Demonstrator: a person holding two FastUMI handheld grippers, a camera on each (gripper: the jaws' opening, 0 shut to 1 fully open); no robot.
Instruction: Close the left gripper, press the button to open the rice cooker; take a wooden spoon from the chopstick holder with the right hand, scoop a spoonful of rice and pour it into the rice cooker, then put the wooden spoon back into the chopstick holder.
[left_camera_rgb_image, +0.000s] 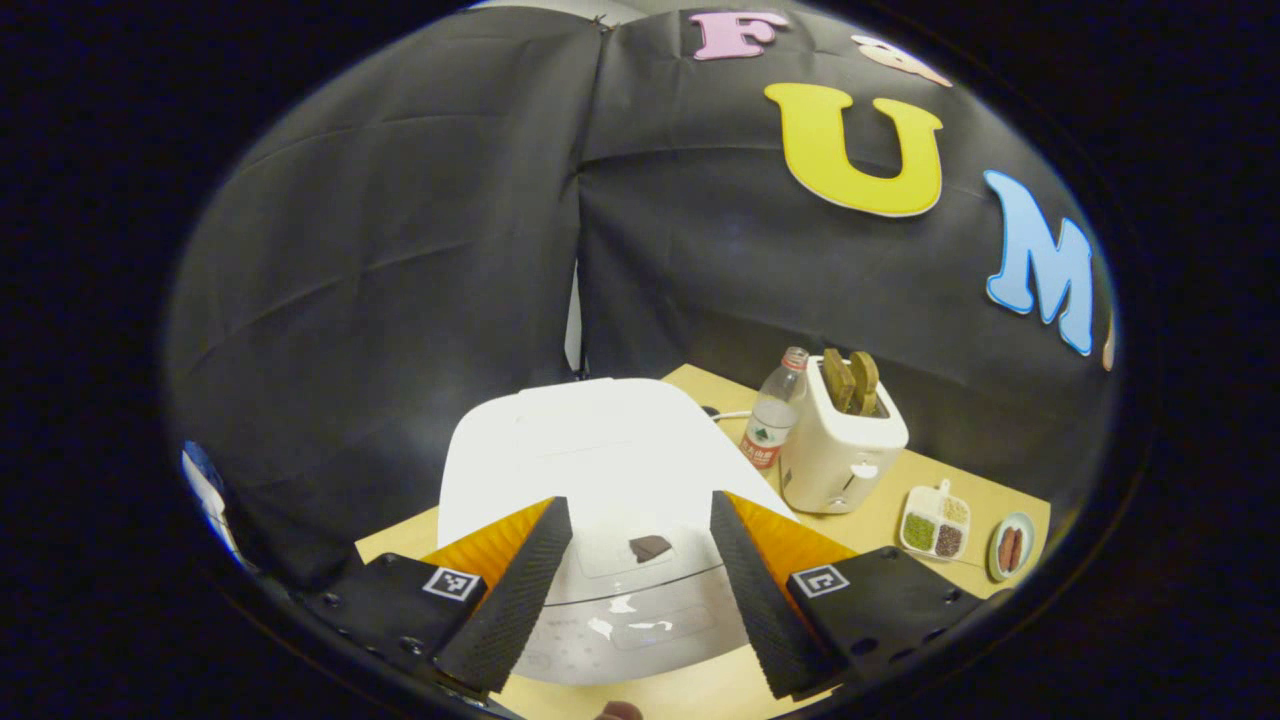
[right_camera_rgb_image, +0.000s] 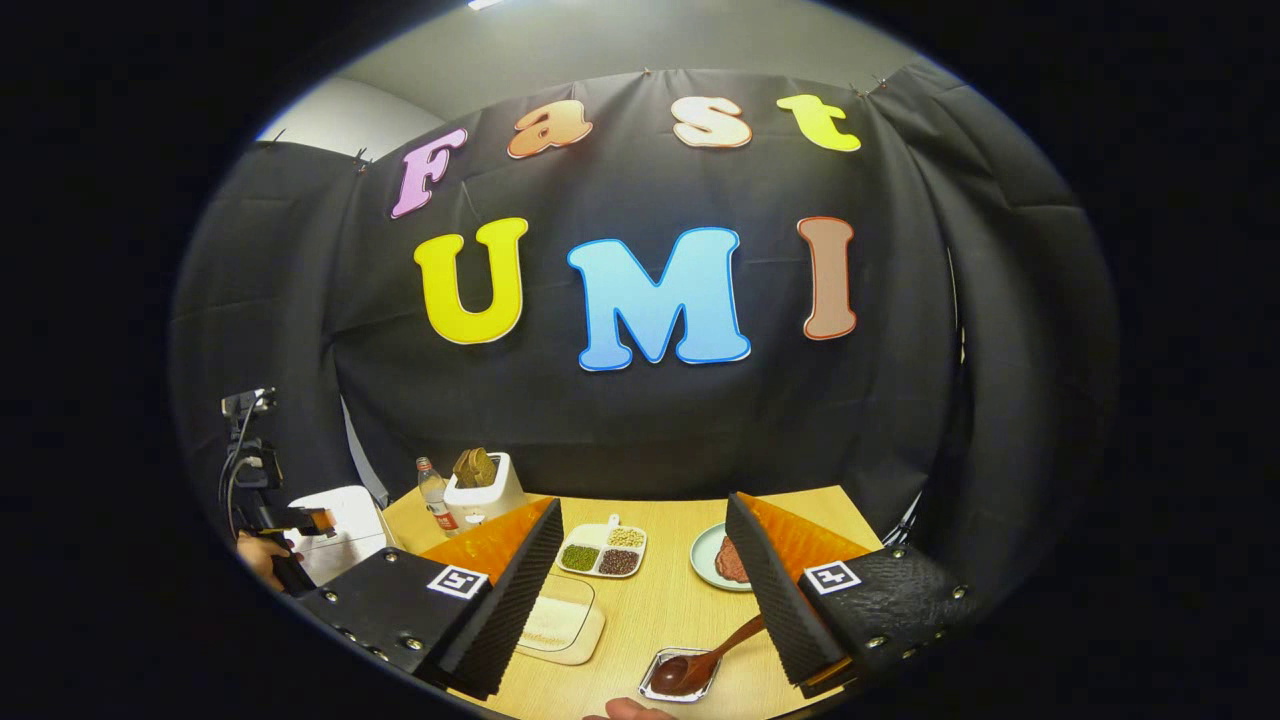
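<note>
Right gripper (right_camera_rgb_image: 645, 590) open; wooden spoon (right_camera_rgb_image: 705, 660) handle points upper-right.

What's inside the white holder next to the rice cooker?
Two brown wooden handles stick up out of the white holder, leaning together. Its wall hides their lower ends, so which utensils they are can't be told.

Rice cooker (left_camera_rgb_image: 600, 450) front hidden behind fingers (left_camera_rgb_image: 510, 590); plate (right_camera_rgb_image: 708, 556) partly hidden.
</note>
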